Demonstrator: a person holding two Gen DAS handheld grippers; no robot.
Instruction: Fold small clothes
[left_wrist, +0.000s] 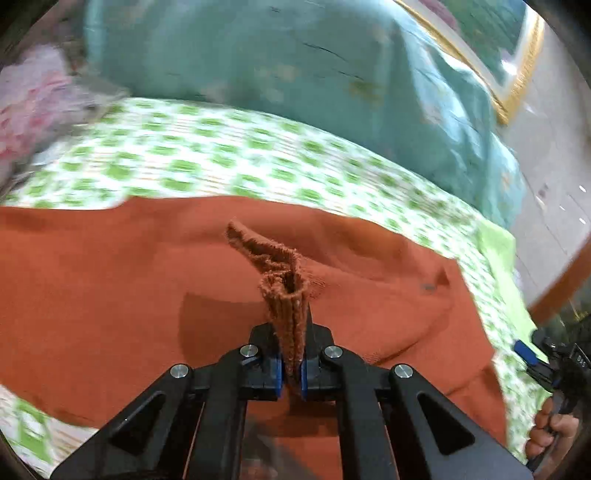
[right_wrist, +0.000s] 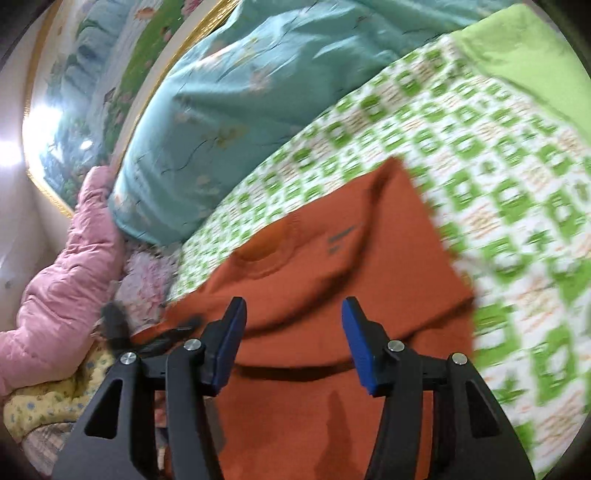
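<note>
A rust-orange garment (left_wrist: 110, 277) lies spread on a green-and-white patterned sheet (left_wrist: 207, 162). My left gripper (left_wrist: 291, 354) is shut on a bunched, ribbed edge (left_wrist: 280, 291) of it, which sticks up between the blue pads. In the right wrist view the same garment (right_wrist: 332, 258) lies flat with a small dark mark near a round collar shape. My right gripper (right_wrist: 293, 321) hovers over it, jaws apart, with nothing between the blue pads (right_wrist: 231, 332). At the right edge of the left wrist view, the right gripper (left_wrist: 546, 365) and a hand (left_wrist: 550, 432) show.
A teal quilt (right_wrist: 221, 110) is heaped behind the sheet, with a gold-framed picture (right_wrist: 74, 92) beyond it. A pink padded jacket (right_wrist: 66, 266) and yellow floral cloth (right_wrist: 48, 402) lie at the left. A plain lime-green cloth (right_wrist: 524, 55) borders the sheet at the right.
</note>
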